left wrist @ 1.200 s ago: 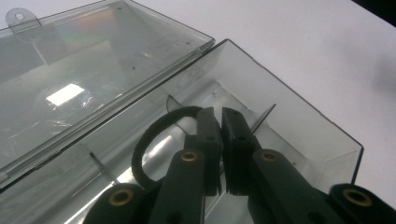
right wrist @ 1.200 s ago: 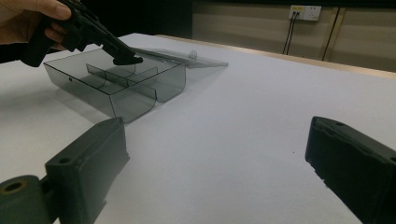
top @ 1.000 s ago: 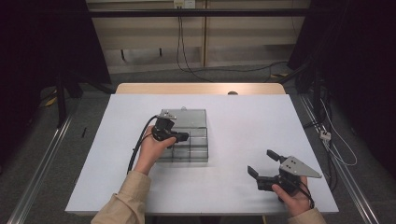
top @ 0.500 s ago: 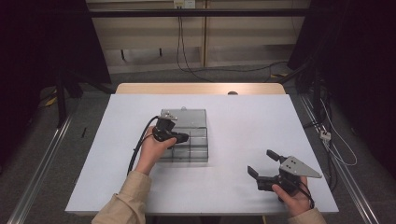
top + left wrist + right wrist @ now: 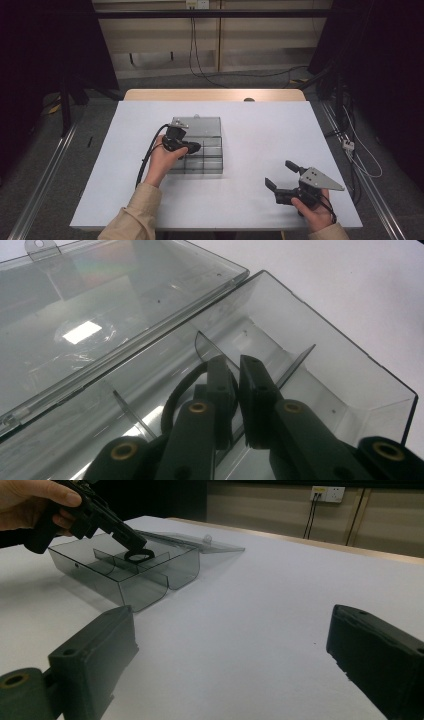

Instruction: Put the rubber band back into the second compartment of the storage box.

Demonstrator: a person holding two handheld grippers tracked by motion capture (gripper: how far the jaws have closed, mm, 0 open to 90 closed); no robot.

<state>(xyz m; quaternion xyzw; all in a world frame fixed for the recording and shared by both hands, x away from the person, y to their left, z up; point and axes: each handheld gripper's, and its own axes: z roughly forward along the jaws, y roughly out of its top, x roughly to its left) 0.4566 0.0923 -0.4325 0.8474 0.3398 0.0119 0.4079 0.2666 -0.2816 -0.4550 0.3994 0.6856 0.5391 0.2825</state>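
A clear grey compartment box (image 5: 205, 165) lies mid-table with its lid (image 5: 200, 125) folded flat behind it. My left gripper (image 5: 196, 146) reaches down into a compartment on the box's right side, shut on a black ring (image 5: 139, 555). In the left gripper view its jaws (image 5: 236, 365) stand nearly together, and the ring (image 5: 172, 395) curves out to their left among the dividers. The right gripper view shows this ring hanging at the left gripper's tips (image 5: 134, 543) just above the dividers. My right gripper (image 5: 279, 173) rests near the table's front right, open and empty, pointing toward the box (image 5: 130, 587).
The white table top (image 5: 280, 130) stretches wide to the right of the box and between box and right gripper. A black cable (image 5: 147, 155) trails from the left gripper along the forearm. Floor rails and wall cables lie beyond the table.
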